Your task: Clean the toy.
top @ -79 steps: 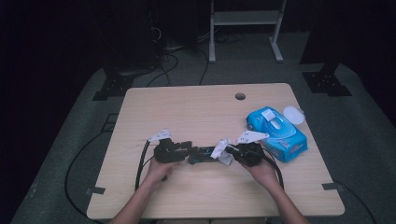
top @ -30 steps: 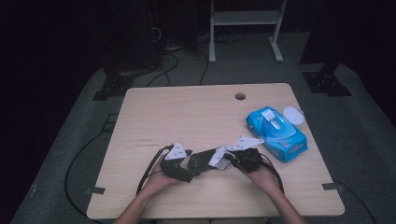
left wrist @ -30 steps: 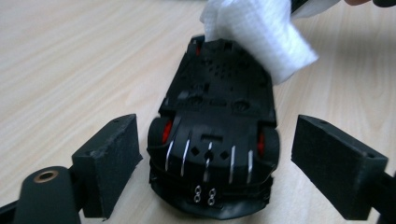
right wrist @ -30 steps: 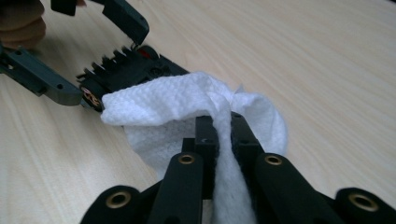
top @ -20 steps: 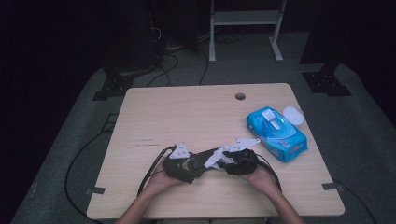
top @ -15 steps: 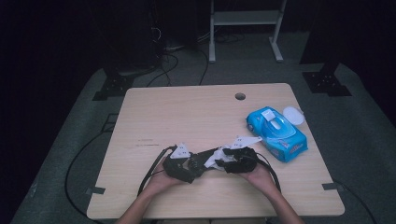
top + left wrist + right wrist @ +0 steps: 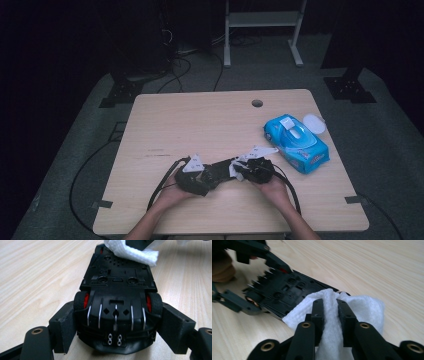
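Near the table's point(image 7: 150, 125) front edge, the left gripper point(image 7: 117, 322) is clamped on a black toy car point(image 7: 116, 290) turned underside up, its front hidden by a white wipe point(image 7: 359, 307) pinched in the right gripper point(image 7: 329, 312). Farther off, by the right edge, lies a blue wipes pack point(image 7: 296, 144), its print unreadable.

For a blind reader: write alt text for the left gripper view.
A black toy car, upside down with red wheel hubs, sits clamped between the left hand-held gripper jaws above a light wooden table. A crumpled white wipe rests on its far end.
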### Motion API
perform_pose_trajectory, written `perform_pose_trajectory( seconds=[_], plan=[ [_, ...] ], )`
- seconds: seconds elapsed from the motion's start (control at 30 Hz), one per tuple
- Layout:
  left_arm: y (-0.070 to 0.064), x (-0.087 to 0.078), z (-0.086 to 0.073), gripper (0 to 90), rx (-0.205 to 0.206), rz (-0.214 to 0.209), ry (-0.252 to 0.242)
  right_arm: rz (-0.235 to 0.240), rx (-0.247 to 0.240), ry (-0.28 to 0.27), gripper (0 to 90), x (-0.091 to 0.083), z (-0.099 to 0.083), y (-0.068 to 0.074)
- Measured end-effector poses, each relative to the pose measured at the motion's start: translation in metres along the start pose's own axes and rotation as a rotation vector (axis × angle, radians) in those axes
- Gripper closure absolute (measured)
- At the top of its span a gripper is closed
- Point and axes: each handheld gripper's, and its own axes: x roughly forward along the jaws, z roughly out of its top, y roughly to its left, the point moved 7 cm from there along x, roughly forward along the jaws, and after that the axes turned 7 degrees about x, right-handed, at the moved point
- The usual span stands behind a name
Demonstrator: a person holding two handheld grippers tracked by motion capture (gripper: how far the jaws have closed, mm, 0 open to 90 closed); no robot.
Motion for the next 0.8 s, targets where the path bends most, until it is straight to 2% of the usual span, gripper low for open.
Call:
perform_pose_trajectory(
  seconds=[0.07,0.13,0.2,0.3,0.37,0.4,0.47,0.53,0.57,0.67,0.73,0.8],
  plan=[
    [-0.002,0.000,0.001,24.0,0.017,0.009,0.012,0.000,0.012,-0.008,79.7,-0.001,-0.002,0.000],
    [-0.003,0.001,0.000,24.2,0.022,0.010,0.013,0.020,0.008,-0.017,80.9,-0.001,-0.001,0.007],
    [-0.004,0.003,0.001,24.3,0.016,0.010,0.003,0.083,0.003,-0.029,80.7,0.001,0.001,0.021],
    [-0.006,0.003,0.001,24.4,0.044,0.013,0.013,0.172,-0.056,-0.032,80.4,0.008,0.003,0.052],
    [-0.007,0.004,0.000,24.5,0.041,0.008,0.011,0.187,-0.089,-0.029,80.4,0.011,0.003,0.065],
    [-0.007,0.004,0.000,24.6,0.049,0.007,0.016,0.187,-0.104,-0.024,80.4,0.011,0.003,0.067],
    [-0.007,0.003,0.000,24.6,0.061,0.006,0.014,0.151,-0.108,-0.024,80.3,0.011,0.002,0.060],
    [-0.007,0.002,0.002,24.6,0.055,0.008,0.000,0.089,-0.096,-0.028,80.0,0.007,0.002,0.043],
    [-0.007,0.002,0.002,24.6,0.058,0.009,-0.004,0.051,-0.081,-0.028,80.1,0.004,0.000,0.032],
    [-0.007,0.001,0.003,24.6,0.056,0.011,-0.007,0.014,0.015,-0.026,80.4,-0.004,-0.005,0.006],
    [-0.007,0.001,0.003,24.6,0.064,0.011,-0.004,0.023,0.043,-0.037,80.5,-0.006,-0.006,0.003],
    [-0.008,0.003,0.003,24.6,0.060,0.014,-0.008,0.039,0.027,-0.042,80.5,-0.003,-0.006,0.013]
  ],
)
